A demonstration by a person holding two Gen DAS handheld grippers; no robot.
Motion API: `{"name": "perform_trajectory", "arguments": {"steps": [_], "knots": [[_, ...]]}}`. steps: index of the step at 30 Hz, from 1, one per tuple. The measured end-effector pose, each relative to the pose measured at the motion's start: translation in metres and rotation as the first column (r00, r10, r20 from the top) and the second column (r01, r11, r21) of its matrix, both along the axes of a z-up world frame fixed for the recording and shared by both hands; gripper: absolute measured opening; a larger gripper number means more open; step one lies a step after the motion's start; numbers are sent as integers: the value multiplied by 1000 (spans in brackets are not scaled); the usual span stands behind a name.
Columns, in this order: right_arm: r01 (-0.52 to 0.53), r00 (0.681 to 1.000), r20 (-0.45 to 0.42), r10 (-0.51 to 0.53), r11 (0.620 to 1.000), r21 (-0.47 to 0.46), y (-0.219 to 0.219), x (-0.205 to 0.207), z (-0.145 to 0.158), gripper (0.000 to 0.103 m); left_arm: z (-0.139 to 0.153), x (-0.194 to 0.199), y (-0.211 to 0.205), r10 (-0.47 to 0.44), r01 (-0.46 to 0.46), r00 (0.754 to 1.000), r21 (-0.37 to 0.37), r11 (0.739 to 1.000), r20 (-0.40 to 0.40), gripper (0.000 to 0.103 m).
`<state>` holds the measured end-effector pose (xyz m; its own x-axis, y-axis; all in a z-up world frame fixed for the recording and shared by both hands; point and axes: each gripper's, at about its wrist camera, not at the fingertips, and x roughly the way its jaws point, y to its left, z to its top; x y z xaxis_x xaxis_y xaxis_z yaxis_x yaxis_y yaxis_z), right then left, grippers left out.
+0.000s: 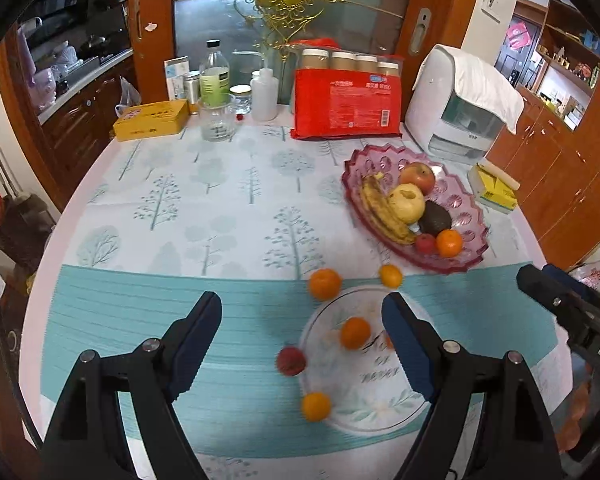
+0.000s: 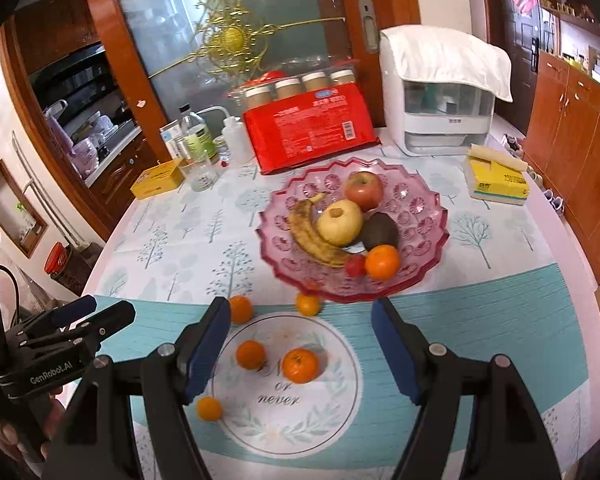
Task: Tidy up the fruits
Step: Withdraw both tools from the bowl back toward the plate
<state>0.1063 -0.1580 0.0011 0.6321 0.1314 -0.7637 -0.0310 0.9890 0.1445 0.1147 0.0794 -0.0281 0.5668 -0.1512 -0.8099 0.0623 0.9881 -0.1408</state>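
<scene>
A pink glass dish holds a banana, two apples, an avocado, an orange and a small red fruit. In front of it lies a flat round white plate with two oranges on it. Three more oranges and a red lychee-like fruit lie on the cloth around it. My left gripper and right gripper both hover open above the plate, holding nothing.
Along the table's back stand a yellow tin, bottles and a glass, a red package with jars behind it, and a white appliance under a cloth. A yellow tissue box sits right of the dish.
</scene>
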Motion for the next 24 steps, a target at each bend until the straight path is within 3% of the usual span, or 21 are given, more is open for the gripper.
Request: {"name": "perform_trajectory", "arguments": {"steps": [8,17,24], "knots": [[-19,999,-29,18,1000,-25,29,-16,-22,73,-37,-13,20,-32,33,997,1,999,-68,82],[-37,995,-94,25,991,-130,51,-19,-70,73,-78,-11,17,-83,86,986,16,996,-144,82],[-11,980,-201,-3,997,-71,35,-11,-107,72,-114,-1,15,-72,72,968,-10,997,-240,82]]}}
